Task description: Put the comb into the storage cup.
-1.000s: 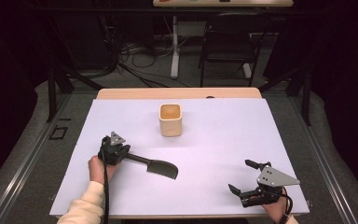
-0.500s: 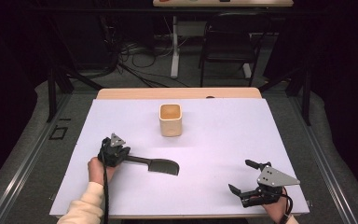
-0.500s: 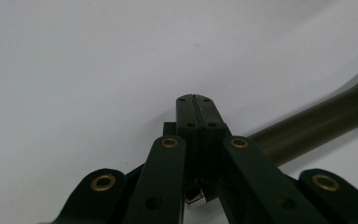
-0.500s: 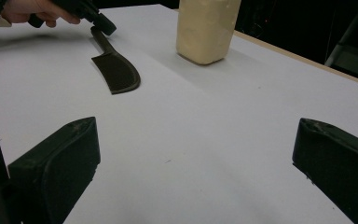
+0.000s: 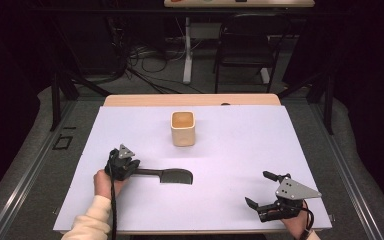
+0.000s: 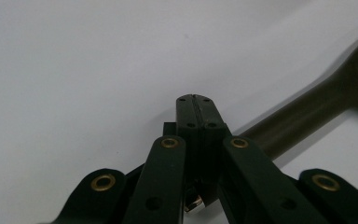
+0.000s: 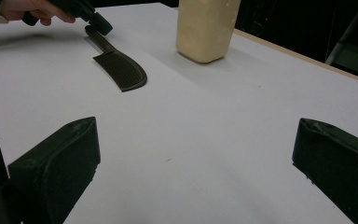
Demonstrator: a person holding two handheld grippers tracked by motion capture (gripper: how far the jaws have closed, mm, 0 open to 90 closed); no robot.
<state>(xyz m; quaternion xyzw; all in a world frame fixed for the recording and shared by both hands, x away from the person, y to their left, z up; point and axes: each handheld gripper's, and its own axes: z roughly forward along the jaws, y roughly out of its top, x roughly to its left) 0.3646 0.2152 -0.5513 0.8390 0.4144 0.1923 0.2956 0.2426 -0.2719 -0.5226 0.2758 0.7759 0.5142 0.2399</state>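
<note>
Spatula flat on the white table, left of centre, well short of the beige cup. Left gripper closed tip to tip against the handle, no clear pinch. Better to reopen, straddle the handle squarely, then squeeze. Right gripper wide open, idle at the near right.

No text, label, brand, number or sign can be read anywhere on or around the white table; every surface there is unmarked.
</note>
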